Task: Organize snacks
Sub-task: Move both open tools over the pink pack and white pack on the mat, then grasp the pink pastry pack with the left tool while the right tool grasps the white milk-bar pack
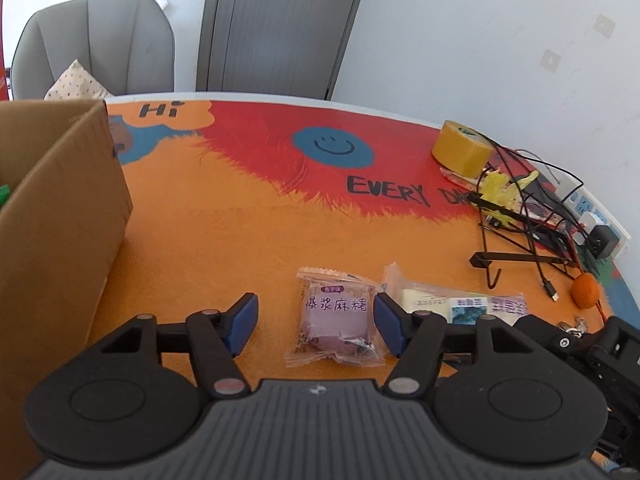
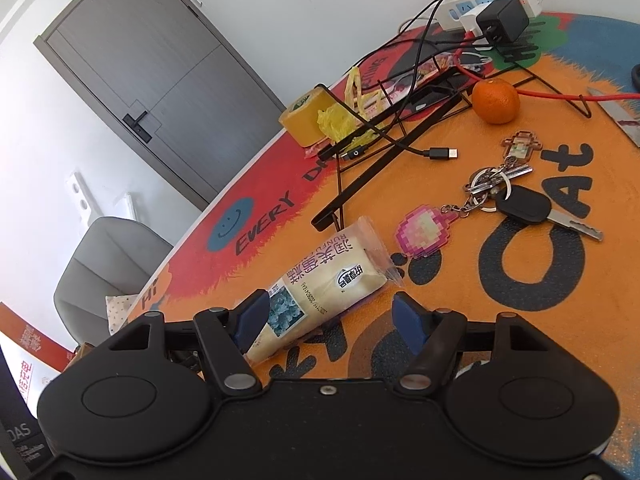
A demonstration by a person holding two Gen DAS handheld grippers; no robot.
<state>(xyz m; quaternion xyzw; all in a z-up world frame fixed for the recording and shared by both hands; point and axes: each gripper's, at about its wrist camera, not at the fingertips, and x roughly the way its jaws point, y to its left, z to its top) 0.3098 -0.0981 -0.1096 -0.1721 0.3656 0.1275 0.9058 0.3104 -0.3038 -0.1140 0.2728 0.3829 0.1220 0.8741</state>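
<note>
Orange and red table mat (image 1: 240, 216) w/ cartoon print fills both views. Left gripper (image 1: 316, 320) sits low over it, blue pads roughly half open w/ the purple snack packet (image 1: 335, 322) lying flat between them. The right-hand pad is right at the wrapper edge, the other pad well clear, so nothing's gripped afaict. Cardboard box (image 1: 60, 216) on the left is cut off by the frame; something green pokes out inside, can't tell what.

Right gripper (image 2: 326, 318) is also about halfway open, straddling the near end of the long cream snack bar (image 2: 320, 280). One pad overlaps the wrapper in the right wrist view, the other is apart from it. Whether that pad actually touches it, can't say. The bar's near end is hidden behind the gripper body. In the left wrist view that same bar lies just beside the purple packet, partly covered by the pad.

Further back: yellow tape roll (image 1: 462, 148), tangle of black cables (image 2: 400, 136) over a wire stand, small orange (image 2: 495, 98), keys w/ pixel charms (image 2: 496, 196), power strip (image 2: 492, 0) at the edge. A blade-like thing on the far right is cut off.
</note>
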